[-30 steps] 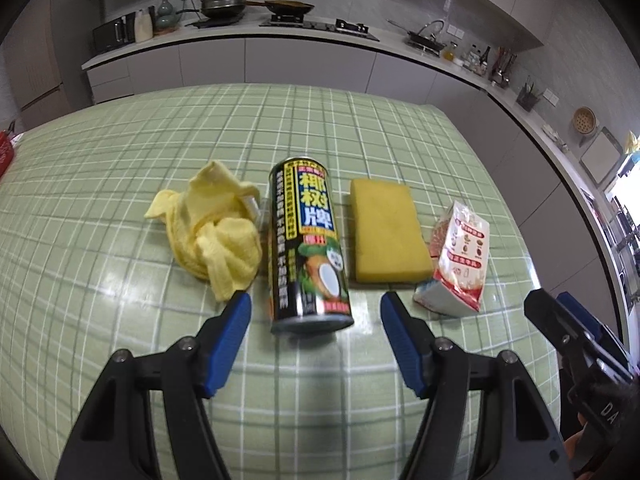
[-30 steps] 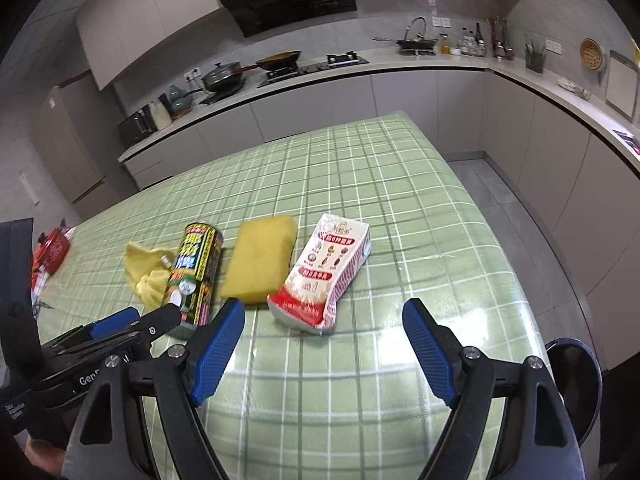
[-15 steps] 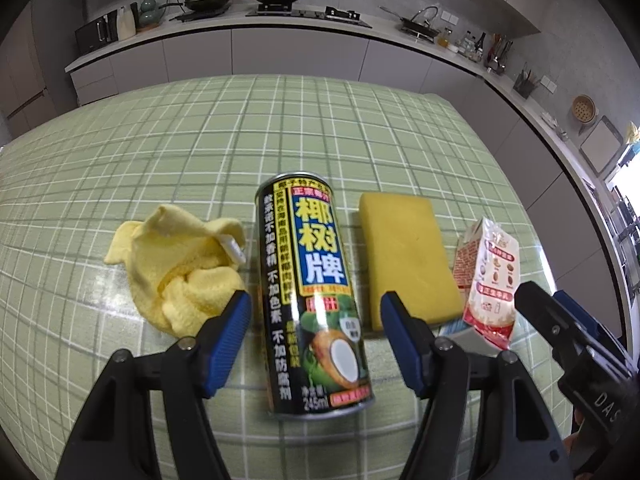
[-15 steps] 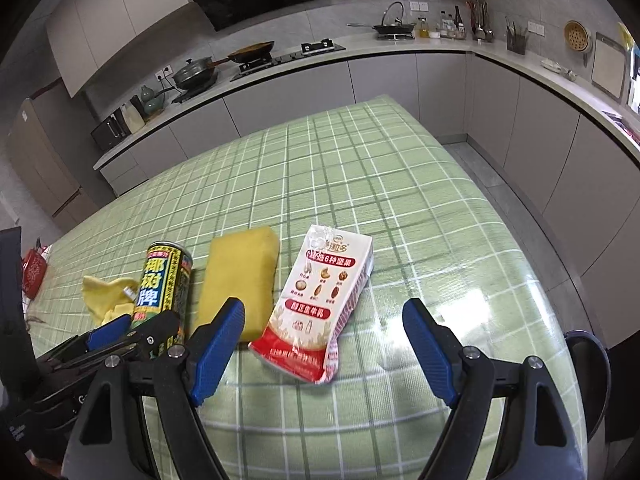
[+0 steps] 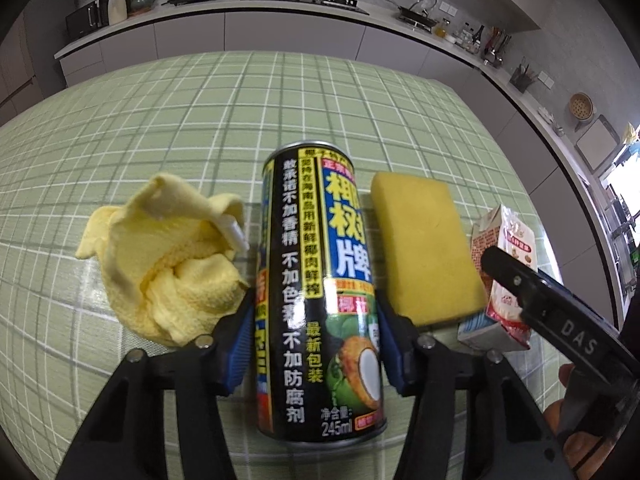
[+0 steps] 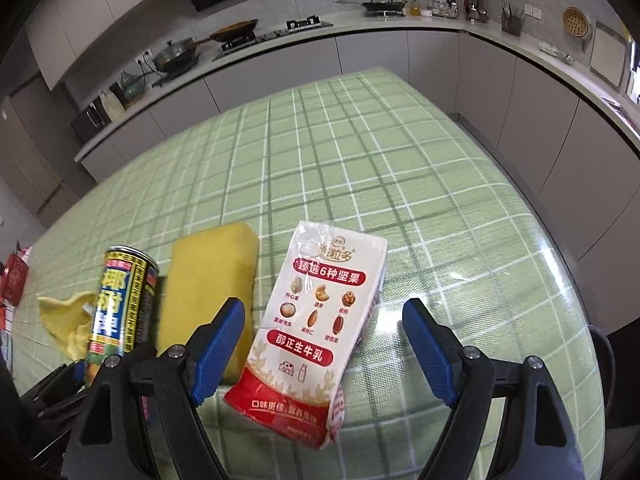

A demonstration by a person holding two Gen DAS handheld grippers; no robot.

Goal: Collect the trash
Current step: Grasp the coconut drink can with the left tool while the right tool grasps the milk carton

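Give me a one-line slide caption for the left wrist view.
Left tool closing around a black drink can lying on the green checked tablecloth, between a crumpled yellow cloth and a yellow sponge.

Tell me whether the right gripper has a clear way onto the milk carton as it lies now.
Probably yes. The right gripper stands open with the milk carton lying flat between its fingers; nothing covers it. The yellow sponge lies close beside the left finger and might get nudged.

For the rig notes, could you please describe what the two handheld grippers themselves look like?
Both the left gripper and the right gripper have matte black angular arms with silver screw heads at the joints, ending in jaws faced with blue pads. Seen from the left wrist, the right gripper's black body carries white letters reading DAS.
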